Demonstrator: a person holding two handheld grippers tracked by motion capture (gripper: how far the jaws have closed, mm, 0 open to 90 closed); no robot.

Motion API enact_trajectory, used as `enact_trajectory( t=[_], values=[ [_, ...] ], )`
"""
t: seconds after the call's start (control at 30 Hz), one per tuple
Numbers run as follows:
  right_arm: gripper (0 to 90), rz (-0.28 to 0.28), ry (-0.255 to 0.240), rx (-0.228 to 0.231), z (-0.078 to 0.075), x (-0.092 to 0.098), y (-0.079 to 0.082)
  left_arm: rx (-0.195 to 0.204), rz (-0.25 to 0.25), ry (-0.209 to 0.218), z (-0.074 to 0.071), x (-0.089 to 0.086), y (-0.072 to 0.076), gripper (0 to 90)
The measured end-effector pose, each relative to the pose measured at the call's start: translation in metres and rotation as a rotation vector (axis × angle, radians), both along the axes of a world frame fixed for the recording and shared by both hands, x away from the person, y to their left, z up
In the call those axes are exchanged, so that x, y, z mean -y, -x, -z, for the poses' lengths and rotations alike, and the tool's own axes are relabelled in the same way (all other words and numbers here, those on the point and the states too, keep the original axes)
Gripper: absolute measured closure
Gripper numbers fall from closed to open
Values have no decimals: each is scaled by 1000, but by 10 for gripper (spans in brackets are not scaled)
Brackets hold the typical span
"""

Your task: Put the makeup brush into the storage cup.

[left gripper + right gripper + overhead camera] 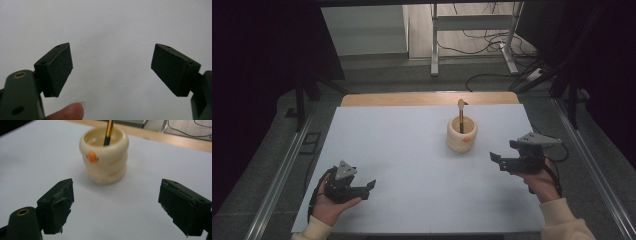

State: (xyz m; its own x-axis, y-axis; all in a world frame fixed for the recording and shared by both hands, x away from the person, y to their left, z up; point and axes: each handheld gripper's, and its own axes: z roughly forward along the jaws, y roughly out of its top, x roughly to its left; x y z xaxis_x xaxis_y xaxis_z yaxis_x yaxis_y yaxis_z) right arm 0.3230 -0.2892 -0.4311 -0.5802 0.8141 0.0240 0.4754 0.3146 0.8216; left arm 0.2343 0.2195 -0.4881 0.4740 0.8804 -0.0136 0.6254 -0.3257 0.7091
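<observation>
A cream ribbed cup (462, 134) with an orange beak-like knob stands on the white table (402, 150), right of centre. A brush (461, 114) with a gold and black handle stands upright in it. In the right gripper view the cup (105, 160) is just ahead of the jaws, and the brush handle (108, 132) rises out of it. My right gripper (497, 161) is open, to the right of the cup and nearer the person. My left gripper (368, 189) is open and empty at the front left, over bare table (112, 37).
A wooden strip (427, 98) runs along the table's far edge. Beyond it stand a metal frame (472, 35) and cables on the floor. Metal rails (287, 165) flank the table. A fingertip (68, 112) shows under the left gripper.
</observation>
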Motion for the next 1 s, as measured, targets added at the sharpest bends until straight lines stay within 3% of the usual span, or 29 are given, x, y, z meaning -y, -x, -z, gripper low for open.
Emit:
enact_trajectory(
  t=[0.2,0.37,0.53,1.0],
  values=[
    [142,8,41,-30,23,10,18,1,6,-2,0,1,-1,182],
    [148,30,74,-43,33,20,34,-1,10,-3,0,1,-3,183],
    [159,62,56,-39,37,32,49,1,19,-6,0,5,-5,183],
    [160,38,80,-41,45,34,53,-1,33,8,-1,9,-13,182]
  ],
)
